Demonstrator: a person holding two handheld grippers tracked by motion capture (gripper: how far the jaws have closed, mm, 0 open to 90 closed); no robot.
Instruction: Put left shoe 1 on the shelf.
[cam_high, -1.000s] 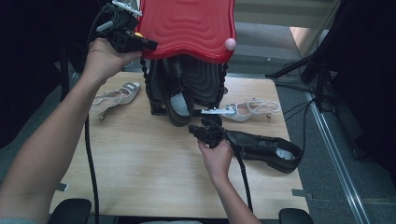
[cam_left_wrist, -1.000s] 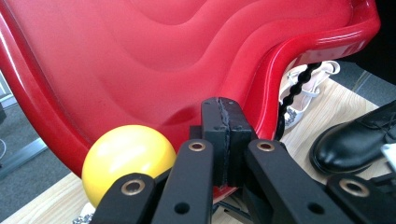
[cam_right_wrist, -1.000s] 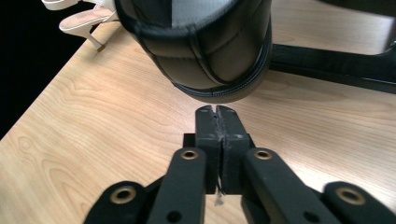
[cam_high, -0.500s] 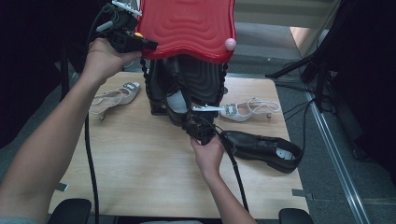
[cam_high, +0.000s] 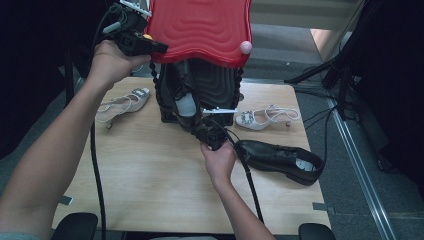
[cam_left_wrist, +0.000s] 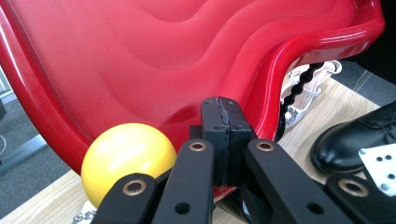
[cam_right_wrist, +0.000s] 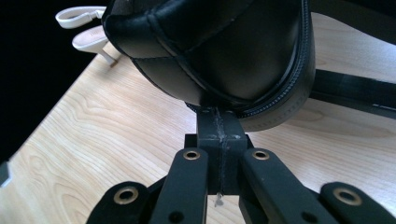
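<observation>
Pale wooden table (cam_high: 150, 190) amid a dark room, grey floor to the right. At centre far, a black case (cam_high: 210, 85) standing on the table with its red wavy lid (cam_high: 200, 25) raised; a pink knob (cam_high: 245, 47) at the lid's right corner, a yellow ball (cam_left_wrist: 126, 158) at its left edge. Left gripper (cam_high: 162, 48) held high at far left, fingers (cam_left_wrist: 212, 126) pressed flat together with nothing seen between them, tips against the rim of the red lid just beside the yellow ball. Right gripper (cam_high: 200, 129) low at the case's near side, fingers (cam_right_wrist: 210, 133) likewise clenched flat together, tips against the lower edge of a black shoe (cam_right_wrist: 210, 51) propped at the opening of the case. Second black shoe (cam_high: 282, 160) lying on the table to the right, near the right hand (cam_high: 219, 161). White sandal (cam_high: 262, 118) farther right, another white sandal (cam_high: 122, 104) at left, well apart from both grippers.
</observation>
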